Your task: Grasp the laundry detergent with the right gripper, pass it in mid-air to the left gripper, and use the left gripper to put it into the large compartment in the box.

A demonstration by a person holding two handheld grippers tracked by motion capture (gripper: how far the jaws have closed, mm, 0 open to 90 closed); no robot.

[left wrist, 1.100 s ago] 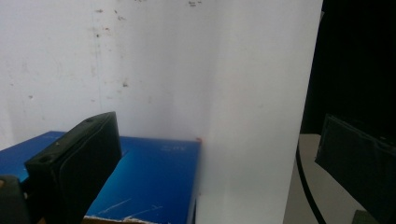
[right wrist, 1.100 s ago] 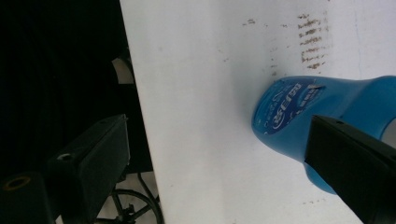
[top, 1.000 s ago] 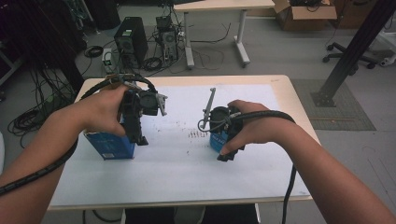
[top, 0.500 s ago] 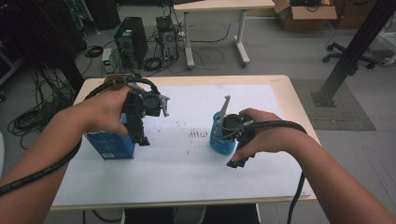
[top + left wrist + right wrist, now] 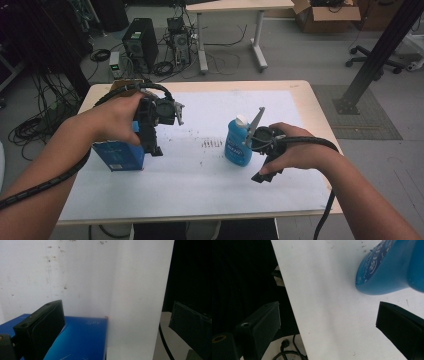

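The right gripper (image 5: 264,172) hung low over the table's (image 5: 300,95) right half, near the front edge, its jaws spread wide with nothing between them; they had just been opening a little further. In the right gripper view the blue bottle (image 5: 387,270) stood beyond the jaws, toward the upper right, apart from both pads. In the high view that bottle (image 5: 237,142) stood upright with its white cap (image 5: 241,120) on, just beside the right hand (image 5: 295,150), around the middle of the white sheet (image 5: 210,110) covering the table.

The left gripper (image 5: 152,142) was over the table's left side, its jaws also standing wide apart. In the left gripper view one jaw lay over the top of the blue box (image 5: 82,340) while the other hung clear off to the side, so nothing was clamped. The box (image 5: 117,155) stood near the left edge of the sheet, partly under the left hand (image 5: 112,117).
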